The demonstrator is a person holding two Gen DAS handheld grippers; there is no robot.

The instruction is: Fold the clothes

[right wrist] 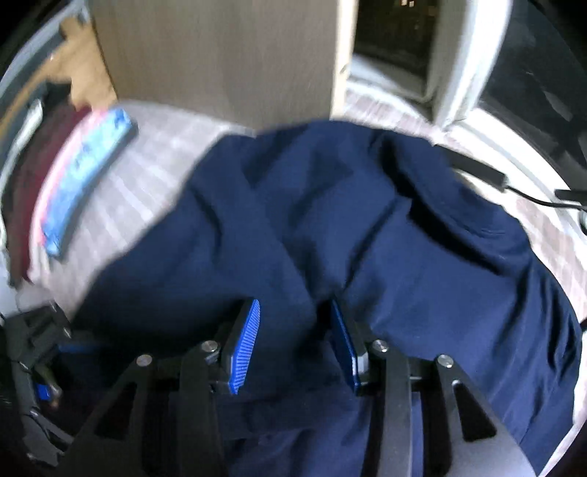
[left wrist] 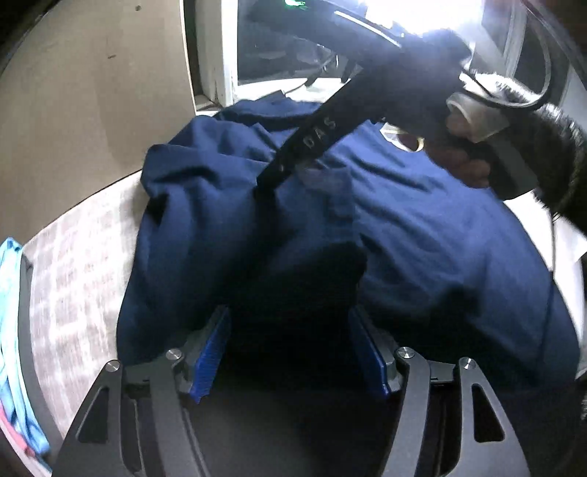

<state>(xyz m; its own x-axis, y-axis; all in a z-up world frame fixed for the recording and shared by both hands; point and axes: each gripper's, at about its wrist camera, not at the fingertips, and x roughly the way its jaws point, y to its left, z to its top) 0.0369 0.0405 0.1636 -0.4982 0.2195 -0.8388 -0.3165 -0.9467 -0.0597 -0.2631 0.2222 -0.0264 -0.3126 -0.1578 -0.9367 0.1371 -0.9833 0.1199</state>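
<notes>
Navy shirt (right wrist: 367, 227) lies rumpled on the desk (left wrist: 80, 257), not folded yet. Your left tool (left wrist: 290, 352) and right tool (right wrist: 293, 341) both hang spread above it, pinching nothing.

dim | window (left wrist: 422, 22) glare | motion blur | fisheye-warped edges

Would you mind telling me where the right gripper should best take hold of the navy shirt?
Probably the raised ridge in the navy shirt just ahead of the right gripper, approached from above; the fold stands up between its open fingers, so they can pinch it.
</notes>
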